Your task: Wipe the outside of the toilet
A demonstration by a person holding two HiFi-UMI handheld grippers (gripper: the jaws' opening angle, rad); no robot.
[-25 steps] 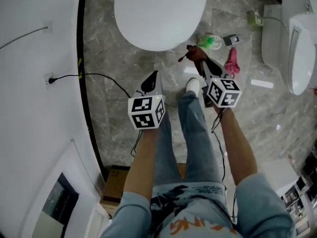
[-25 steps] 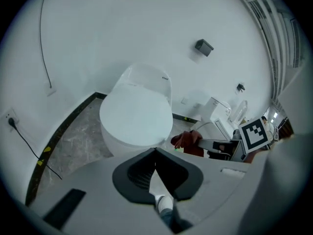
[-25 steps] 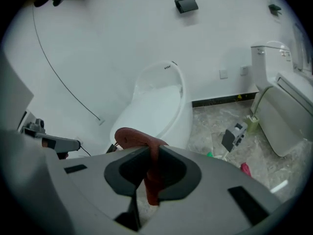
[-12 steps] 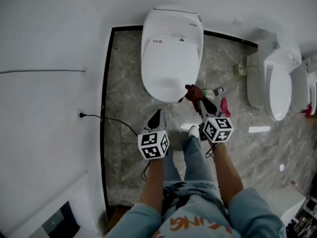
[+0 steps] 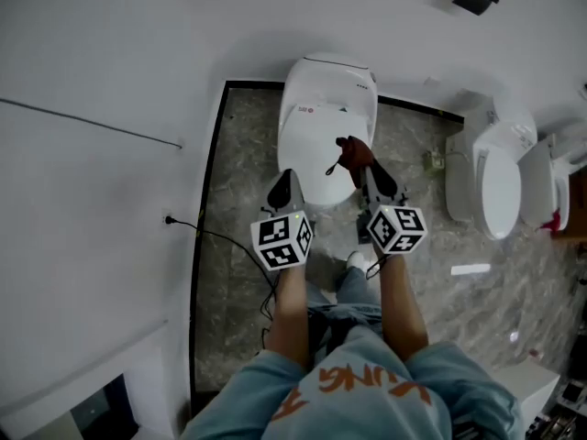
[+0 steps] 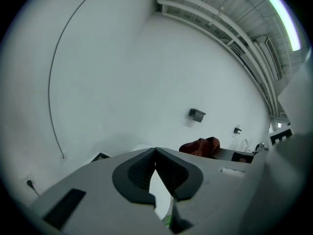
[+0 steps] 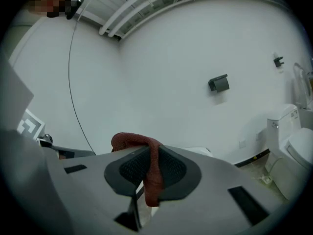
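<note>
My right gripper [image 7: 149, 155] is clamped tight on a dark red cloth rag [image 7: 131, 140], held above the closed lid of the white ceramic toilet [image 5: 326, 85] that stands against the white wall [image 5: 138, 62]. My left gripper [image 6: 155, 152] has its jaws pressed together on nothing, level with the right, near the toilet's front left edge.

The toilet [image 5: 321, 122] backs against the white wall [image 5: 110, 81], so there is no way behind it. To its left, a strip of bare floor [image 5: 246, 154] lies open between bowl and wall, and a black cable [image 5: 213, 235] crosses it nearer the person. To its right, the floor is open up to a second toilet [image 5: 491, 186], with a small item [image 5: 431, 161] lying near the wall.
</note>
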